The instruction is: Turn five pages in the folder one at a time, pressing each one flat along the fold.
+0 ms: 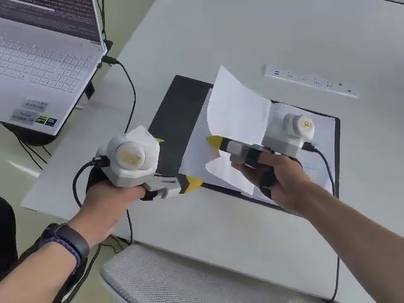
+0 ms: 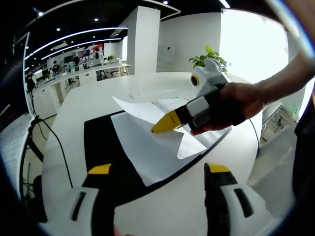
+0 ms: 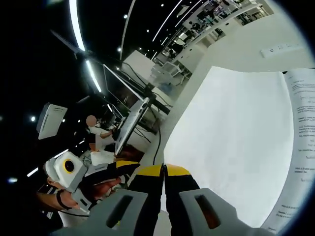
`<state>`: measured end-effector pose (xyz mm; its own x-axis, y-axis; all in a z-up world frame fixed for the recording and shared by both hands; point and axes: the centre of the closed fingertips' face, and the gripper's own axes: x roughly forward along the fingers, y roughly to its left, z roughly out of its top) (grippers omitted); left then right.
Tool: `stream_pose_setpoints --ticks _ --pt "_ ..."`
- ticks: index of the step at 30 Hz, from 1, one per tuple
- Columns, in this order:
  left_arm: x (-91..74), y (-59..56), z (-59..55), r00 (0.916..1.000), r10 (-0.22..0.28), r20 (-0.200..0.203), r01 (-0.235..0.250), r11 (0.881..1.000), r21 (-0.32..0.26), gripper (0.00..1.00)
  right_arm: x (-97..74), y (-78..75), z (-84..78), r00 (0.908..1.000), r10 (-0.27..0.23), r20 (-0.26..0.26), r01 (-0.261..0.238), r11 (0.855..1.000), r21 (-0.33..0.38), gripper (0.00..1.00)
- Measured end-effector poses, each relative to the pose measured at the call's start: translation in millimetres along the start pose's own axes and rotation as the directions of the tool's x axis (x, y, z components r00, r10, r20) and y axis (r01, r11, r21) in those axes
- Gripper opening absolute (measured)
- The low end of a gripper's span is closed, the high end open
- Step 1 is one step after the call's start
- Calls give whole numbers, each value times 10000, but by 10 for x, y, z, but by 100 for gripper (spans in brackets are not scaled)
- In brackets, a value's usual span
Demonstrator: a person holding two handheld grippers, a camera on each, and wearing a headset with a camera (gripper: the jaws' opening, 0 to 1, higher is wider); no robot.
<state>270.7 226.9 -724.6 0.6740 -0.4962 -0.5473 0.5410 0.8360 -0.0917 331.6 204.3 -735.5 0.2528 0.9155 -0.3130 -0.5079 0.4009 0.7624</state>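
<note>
Curled white page in right tongs

white table, open black folder on it, possibly a power strip beyond

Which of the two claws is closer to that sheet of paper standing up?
Right. The right claw is shut on the edge of the lifted page; the left claw hangs open by the near edge of the folder, not touching that page.
</note>
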Motion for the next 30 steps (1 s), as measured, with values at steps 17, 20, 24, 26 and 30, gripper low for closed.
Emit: stream_pose_setpoints --ticks 17,20,24,26,30 --pt "38 2 36 9999 37 120 -36 10000 -27 75 374 -383 -259 9951 -552 -817 622 9944 853 0" --pt "46 0 8 10000 41 53 -41 10000 -47 75 409 -431 -323 9918 -677 -1088 766 9938 802 0" --pt "50 -1 -25 10000 47 -31 -47 10000 -55 76 445 -488 -380 9886 -821 -1261 929 9922 826 0" --pt "47 0 -34 10000 53 -46 -53 9999 -90 76 467 -503 -395 9875 -877 -1311 997 9911 877 0" --pt "51 -4 -32 10000 78 -21 -79 9996 -273 76 498 -532 -457 9828 -1130 -1463 1281 9869 981 0"
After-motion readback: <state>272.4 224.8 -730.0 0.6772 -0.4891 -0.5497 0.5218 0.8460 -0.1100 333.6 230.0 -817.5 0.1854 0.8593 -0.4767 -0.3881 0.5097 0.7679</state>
